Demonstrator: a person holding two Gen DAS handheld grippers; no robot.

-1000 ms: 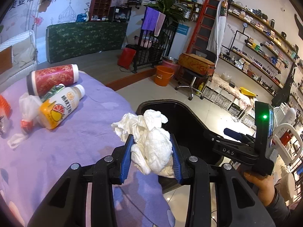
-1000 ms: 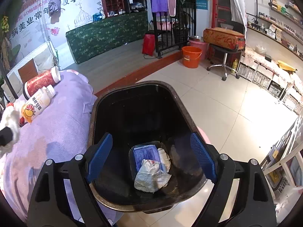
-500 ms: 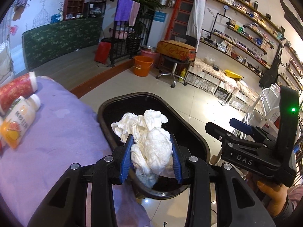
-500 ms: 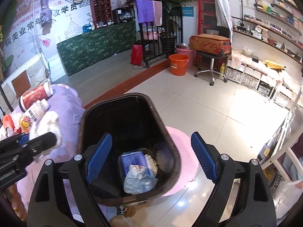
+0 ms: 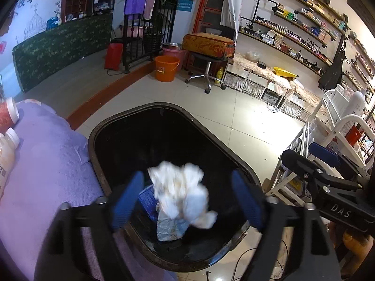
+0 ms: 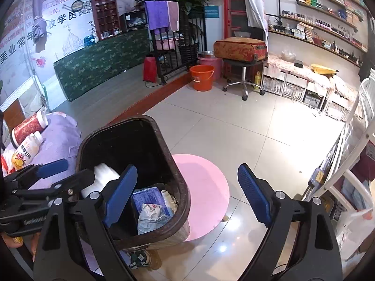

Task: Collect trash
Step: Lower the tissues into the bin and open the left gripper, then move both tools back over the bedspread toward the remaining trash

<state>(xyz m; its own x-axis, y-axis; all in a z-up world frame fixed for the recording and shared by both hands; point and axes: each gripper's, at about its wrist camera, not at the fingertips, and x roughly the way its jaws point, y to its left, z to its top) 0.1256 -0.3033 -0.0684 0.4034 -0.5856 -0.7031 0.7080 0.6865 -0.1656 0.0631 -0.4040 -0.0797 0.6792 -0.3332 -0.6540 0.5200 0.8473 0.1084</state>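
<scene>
- We are in a shop-like room with a pale tiled floor (image 6: pixel 234 128), wall shelves (image 5: pixel 293 16) packed with small bottles and boxes, and an orange bucket (image 5: pixel 166 68) far ahead of both grippers.
- Directly below and ahead of our left gripper (image 5: pixel 187 201) stands a black trash bin (image 5: pixel 103 164), its rim just beside a purple cloth-covered surface (image 5: pixel 42 178) that lies to the gripper's left.
- Our left gripper is released, its blue pads (image 5: pixel 125 201) spread wide, gripping nothing.
- A white crumpled tissue wad (image 5: pixel 180 192) sits blurred between those pads, touching neither, over the bin's opening.
- Beneath the wad, at the bin's bottom, lie a blue packet (image 5: pixel 146 199) and a greyish crumpled wrapper (image 5: pixel 170 228).
- Our right gripper (image 6: pixel 187 196) is also spread wide and empty; its left pad overlaps the bin's near wall in view, its right pad hangs over floor beside a pink round mat (image 6: pixel 204 187).
- Far to the left of both grippers, a red patterned canister (image 6: pixel 28 126) and a pale drink bottle (image 6: pixel 25 152) lie on the purple cloth.
</scene>
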